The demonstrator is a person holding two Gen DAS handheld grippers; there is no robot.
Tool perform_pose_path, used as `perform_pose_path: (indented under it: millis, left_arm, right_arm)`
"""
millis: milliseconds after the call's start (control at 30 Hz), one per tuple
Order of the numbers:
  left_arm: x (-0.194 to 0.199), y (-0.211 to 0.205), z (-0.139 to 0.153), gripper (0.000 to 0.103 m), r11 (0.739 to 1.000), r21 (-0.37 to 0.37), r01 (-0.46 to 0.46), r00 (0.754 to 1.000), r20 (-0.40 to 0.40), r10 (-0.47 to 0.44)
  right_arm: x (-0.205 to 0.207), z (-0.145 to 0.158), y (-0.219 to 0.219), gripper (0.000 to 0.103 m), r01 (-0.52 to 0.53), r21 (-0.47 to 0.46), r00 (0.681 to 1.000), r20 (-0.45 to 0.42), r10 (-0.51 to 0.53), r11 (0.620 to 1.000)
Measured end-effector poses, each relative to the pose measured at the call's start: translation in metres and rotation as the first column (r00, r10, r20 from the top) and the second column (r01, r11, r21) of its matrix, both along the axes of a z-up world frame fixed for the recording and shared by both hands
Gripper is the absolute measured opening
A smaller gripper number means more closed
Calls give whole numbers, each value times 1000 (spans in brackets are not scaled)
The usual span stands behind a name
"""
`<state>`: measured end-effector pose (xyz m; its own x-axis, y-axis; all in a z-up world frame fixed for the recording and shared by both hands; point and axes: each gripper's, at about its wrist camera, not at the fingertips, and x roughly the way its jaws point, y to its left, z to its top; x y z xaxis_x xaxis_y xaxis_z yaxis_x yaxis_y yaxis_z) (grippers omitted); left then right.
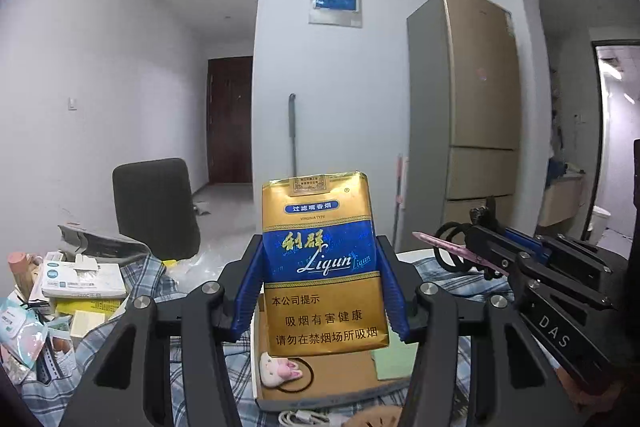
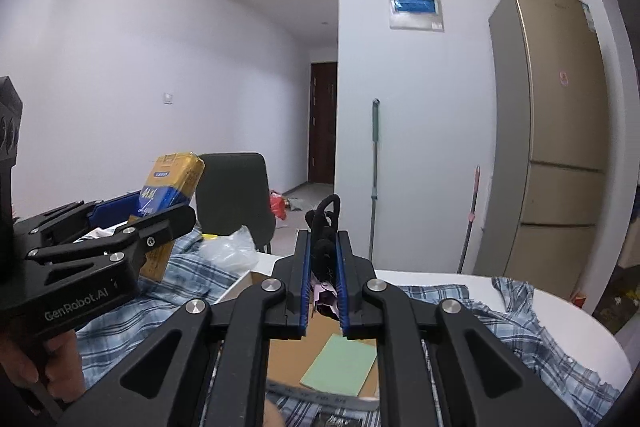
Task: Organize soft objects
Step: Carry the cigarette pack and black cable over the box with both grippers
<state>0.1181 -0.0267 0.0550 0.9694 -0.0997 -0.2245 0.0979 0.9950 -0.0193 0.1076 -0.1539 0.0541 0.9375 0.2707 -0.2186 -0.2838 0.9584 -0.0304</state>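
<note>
My left gripper [image 1: 320, 259] is shut on a gold and blue soft cigarette pack [image 1: 322, 259] and holds it upright above an open cardboard box [image 1: 340, 379]. The pack also shows in the right wrist view [image 2: 168, 187]. My right gripper [image 2: 323, 247] is shut on a black hair tie with a pink clip [image 2: 325, 251]; it shows in the left wrist view [image 1: 460, 251] at the right. In the box lie a green pad [image 2: 340, 363] and a plush bunny hair tie [image 1: 280, 367].
A blue plaid cloth [image 2: 500, 315] covers the white table [image 2: 560, 303]. Boxes and packets [image 1: 80, 279] are piled at the left. A dark chair [image 1: 156, 207] stands behind the table. A fridge [image 1: 472, 99] and a mop [image 2: 374, 179] stand by the far wall.
</note>
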Motion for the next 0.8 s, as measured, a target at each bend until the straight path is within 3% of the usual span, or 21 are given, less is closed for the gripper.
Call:
perform_pose_path:
  millis: [233, 333, 467, 800]
  left_arm:
    - [37, 1, -36, 55, 999, 35, -10, 999, -53, 12]
    - [49, 6, -52, 55, 999, 33, -37, 996, -78, 39]
    - [62, 16, -71, 55, 999, 7, -43, 990, -136, 44]
    - [80, 17, -89, 56, 1000, 25, -13, 968, -251, 19]
  right_arm:
    - [34, -38, -1, 10, 36, -13, 996, -82, -37, 999]
    - [39, -55, -4, 10, 101, -21, 990, -102, -102, 995]
    - [47, -68, -7, 10, 87, -22, 987, -132, -89, 996]
    - [67, -98, -3, 10, 36, -29, 960, -275, -42, 999]
